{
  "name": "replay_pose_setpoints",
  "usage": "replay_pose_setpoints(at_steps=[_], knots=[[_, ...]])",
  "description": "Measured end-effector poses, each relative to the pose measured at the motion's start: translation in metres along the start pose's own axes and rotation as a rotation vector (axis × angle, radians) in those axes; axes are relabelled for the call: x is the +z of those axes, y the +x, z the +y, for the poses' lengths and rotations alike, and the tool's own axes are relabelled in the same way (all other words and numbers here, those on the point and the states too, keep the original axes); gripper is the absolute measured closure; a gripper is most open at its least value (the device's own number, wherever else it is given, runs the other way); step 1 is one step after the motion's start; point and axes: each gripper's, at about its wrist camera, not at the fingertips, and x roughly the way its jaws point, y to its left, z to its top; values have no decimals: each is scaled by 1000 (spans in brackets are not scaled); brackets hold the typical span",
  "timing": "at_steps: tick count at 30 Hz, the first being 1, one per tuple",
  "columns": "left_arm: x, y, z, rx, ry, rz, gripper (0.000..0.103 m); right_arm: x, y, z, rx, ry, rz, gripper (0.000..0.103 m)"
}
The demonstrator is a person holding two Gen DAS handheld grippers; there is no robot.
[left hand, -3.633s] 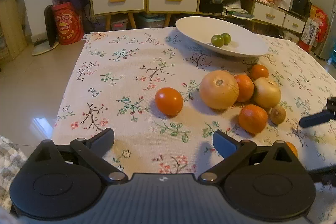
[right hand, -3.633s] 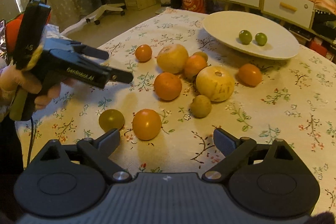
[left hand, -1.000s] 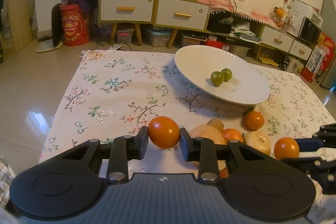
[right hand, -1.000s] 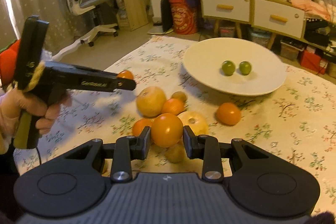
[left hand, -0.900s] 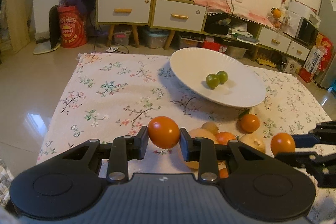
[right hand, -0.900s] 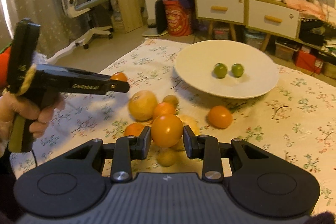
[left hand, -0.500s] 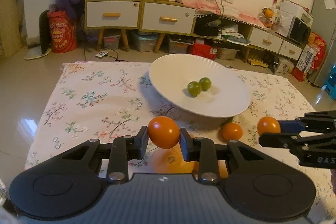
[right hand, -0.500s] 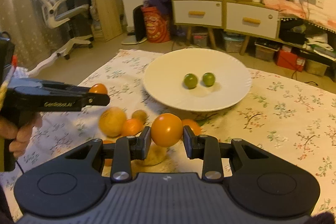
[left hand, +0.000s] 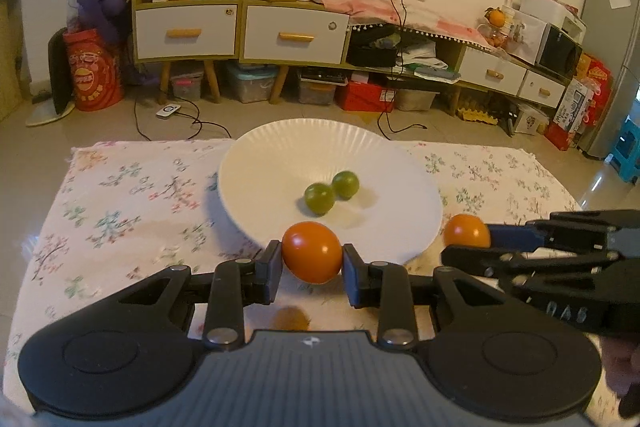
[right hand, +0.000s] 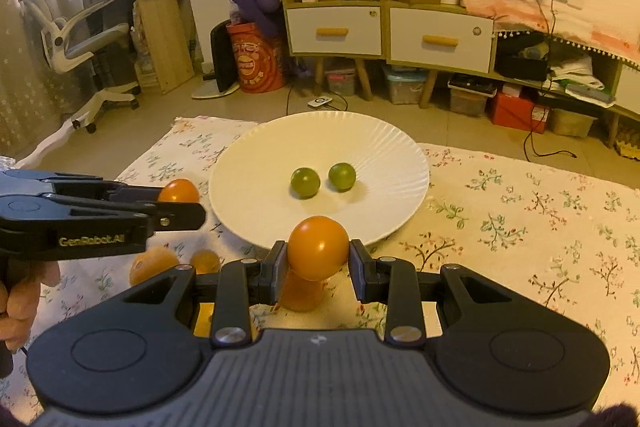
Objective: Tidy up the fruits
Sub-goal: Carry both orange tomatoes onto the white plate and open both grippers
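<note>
Carrying an orange clamped in the left tool and another orange clamped in the right tool, we have the white plate just ahead, beyond both; left looks slightly nearer.

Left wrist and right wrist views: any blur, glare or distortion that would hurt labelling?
Left wrist view: fisheye bends the shelving; the white plate and green fruits are sharp, the fruit under the hand-held gripper is blurred. Right wrist view: warm dim light, bright window glare at upper left; the fruits below the other gripper look soft.
</note>
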Motion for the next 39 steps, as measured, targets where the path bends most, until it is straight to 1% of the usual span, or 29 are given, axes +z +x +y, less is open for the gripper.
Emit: replay_pose_setpoints(at_steps=[4, 12, 17, 23, 31, 33, 39], knots=[[11, 14, -5, 7, -2, 9, 91, 6, 6, -2, -12, -3, -4, 74], [40, 48, 2, 12, -4, 26, 91, 19, 30, -15, -38, -6, 9, 74], [53, 72, 11, -55, -33, 38, 91, 23, 47, -17, -40, -34, 23, 74], [54, 99, 19, -76, -66, 87, 91, 25, 65, -15, -23, -63, 35, 74], [54, 112, 24, -137, -78, 148, 91, 23, 77, -13, -7, -79, 48, 74], [52, 112, 24, -153, -80, 154, 91, 23, 78, -13, -10, -83, 44, 74], [52, 109, 25, -156, -100, 146, 90, 23, 79, -13, -12, -81, 44, 73]])
